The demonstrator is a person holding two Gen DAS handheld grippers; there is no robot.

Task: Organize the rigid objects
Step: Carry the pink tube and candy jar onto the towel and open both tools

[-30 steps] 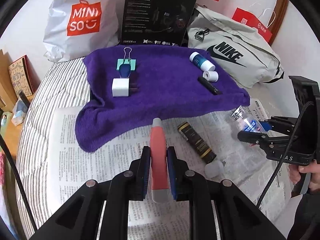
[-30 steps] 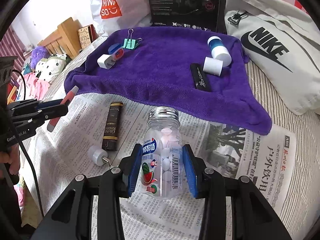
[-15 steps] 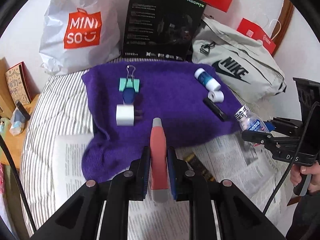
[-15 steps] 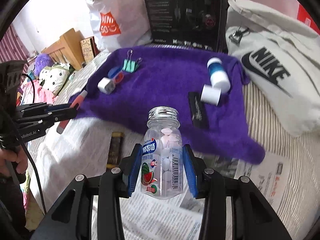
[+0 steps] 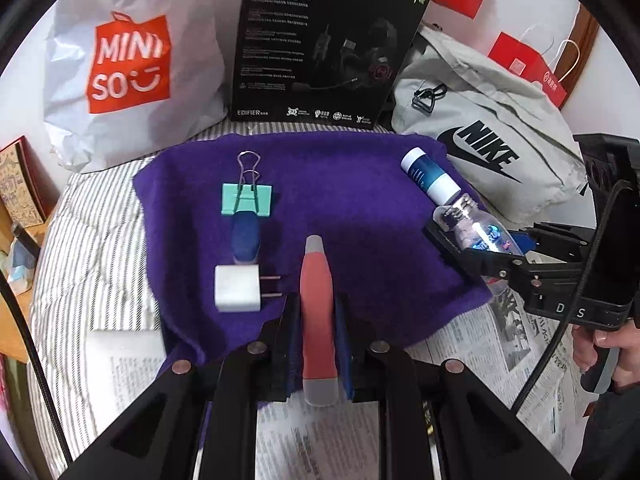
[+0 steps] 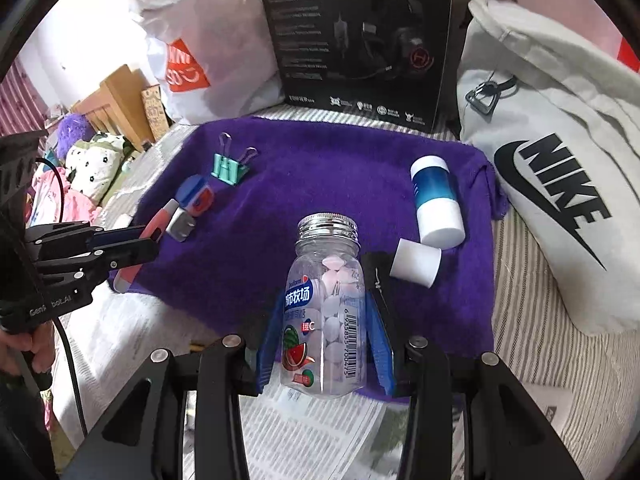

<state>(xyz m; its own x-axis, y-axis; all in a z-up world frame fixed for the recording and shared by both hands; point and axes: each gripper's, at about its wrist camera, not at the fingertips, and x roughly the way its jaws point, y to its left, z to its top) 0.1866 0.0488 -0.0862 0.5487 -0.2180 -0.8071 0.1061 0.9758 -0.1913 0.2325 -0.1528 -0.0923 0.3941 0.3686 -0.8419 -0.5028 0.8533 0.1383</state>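
My left gripper [image 5: 317, 344] is shut on a red utility knife [image 5: 318, 308] with grey ends, held over the near edge of the purple towel [image 5: 352, 208]. My right gripper [image 6: 326, 344] is shut on a clear candy bottle [image 6: 326, 304] with a silver cap, above the towel's near right part. On the towel lie a teal binder clip [image 5: 246, 199], a blue object [image 5: 245, 238], a white charger plug [image 5: 237, 294], a blue-and-white tube [image 6: 436, 200], a small white cylinder [image 6: 416, 263] and a black stick [image 6: 376, 276], partly hidden by the bottle.
Newspaper [image 6: 312, 436] covers the striped bed below the towel. Behind the towel stand a white Miniso bag [image 5: 128, 64], a black headset box [image 5: 328, 40] and a grey Nike bag [image 5: 488, 148]. A hand [image 5: 608, 348] holds the right gripper's handle.
Both grippers moved forward from over the newspaper to over the purple towel, each keeping its object. The brown tube and white cap on the newspaper dropped out of view.
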